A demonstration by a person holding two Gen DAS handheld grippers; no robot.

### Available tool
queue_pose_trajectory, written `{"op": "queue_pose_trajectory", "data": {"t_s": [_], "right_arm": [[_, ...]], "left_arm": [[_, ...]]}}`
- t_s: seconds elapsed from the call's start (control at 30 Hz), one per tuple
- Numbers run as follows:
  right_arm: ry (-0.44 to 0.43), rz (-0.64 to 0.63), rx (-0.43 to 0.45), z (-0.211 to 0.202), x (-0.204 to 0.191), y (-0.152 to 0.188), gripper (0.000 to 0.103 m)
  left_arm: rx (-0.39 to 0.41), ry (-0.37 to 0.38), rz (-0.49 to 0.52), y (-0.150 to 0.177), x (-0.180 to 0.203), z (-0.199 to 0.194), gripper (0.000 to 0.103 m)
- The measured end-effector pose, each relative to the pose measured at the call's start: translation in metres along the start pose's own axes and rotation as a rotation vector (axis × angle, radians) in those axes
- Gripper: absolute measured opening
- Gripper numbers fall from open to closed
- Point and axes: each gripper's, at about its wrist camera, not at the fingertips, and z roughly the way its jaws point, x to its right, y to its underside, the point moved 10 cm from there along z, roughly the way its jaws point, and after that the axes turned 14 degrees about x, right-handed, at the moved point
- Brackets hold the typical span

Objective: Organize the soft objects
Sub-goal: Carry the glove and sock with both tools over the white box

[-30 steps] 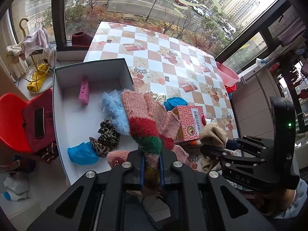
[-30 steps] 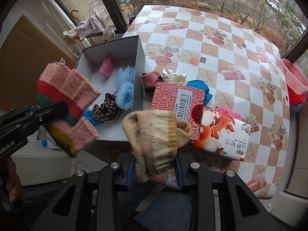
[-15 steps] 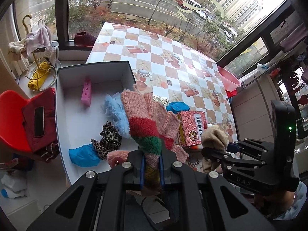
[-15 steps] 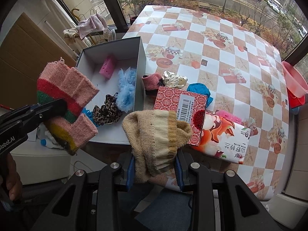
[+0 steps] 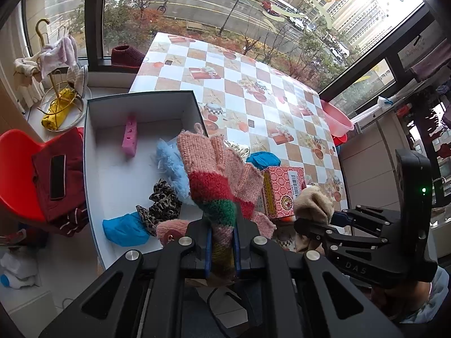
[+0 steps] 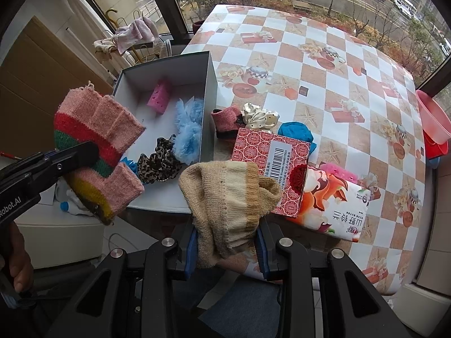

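Above table edge, each tongs (image 5: 221,249) (image 6: 227,249) clamps a knit.

The left gripper (image 5: 221,249) is clamping a striped glove (image 5: 218,186) above the white box (image 5: 112,166), where a blue puff (image 5: 172,166) and leopard scrunchie (image 5: 162,204) are lying. Right of it, the right gripper (image 5: 315,226) is pinching a beige sock (image 5: 311,202).

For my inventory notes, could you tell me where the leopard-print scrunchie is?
In both views the leopard-print scrunchie lies inside the white box, between the fluffy blue item and a blue cloth.
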Motion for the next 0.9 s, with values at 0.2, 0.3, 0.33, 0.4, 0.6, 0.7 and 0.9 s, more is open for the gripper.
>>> {"op": "queue_pose_trajectory", "data": {"t_s": [0.2, 0.3, 0.33, 0.4, 0.6, 0.7, 0.9], "right_arm": [[-0.005, -0.006, -0.005, 0.003, -0.003, -0.004, 0.035], [-0.005, -0.005, -0.005, 0.004, -0.003, -0.004, 0.035], [-0.007, -0.004, -0.007, 0.005, -0.004, -0.005, 0.035], [-0.008, -0.002, -0.009, 0.007, -0.004, -0.007, 0.035], [-0.011, -0.004, -0.019, 0.011, -0.006, -0.010, 0.035], [-0.015, -0.008, -0.026, 0.015, -0.008, -0.011, 0.035], [-0.023, -0.011, -0.040, 0.021, -0.012, -0.014, 0.035]], "left_arm": [[0.003, -0.005, -0.010, -0.005, -0.005, 0.001, 0.012], [0.002, -0.004, -0.010, -0.005, -0.005, 0.001, 0.012], [0.002, -0.004, -0.010, -0.005, -0.006, 0.001, 0.012], [0.002, -0.004, -0.010, -0.005, -0.005, 0.001, 0.012], [-0.005, -0.010, -0.028, -0.008, -0.014, 0.004, 0.012], [-0.009, -0.015, -0.035, -0.010, -0.018, 0.006, 0.012], [-0.021, -0.027, -0.048, -0.009, -0.024, 0.012, 0.012]]}}
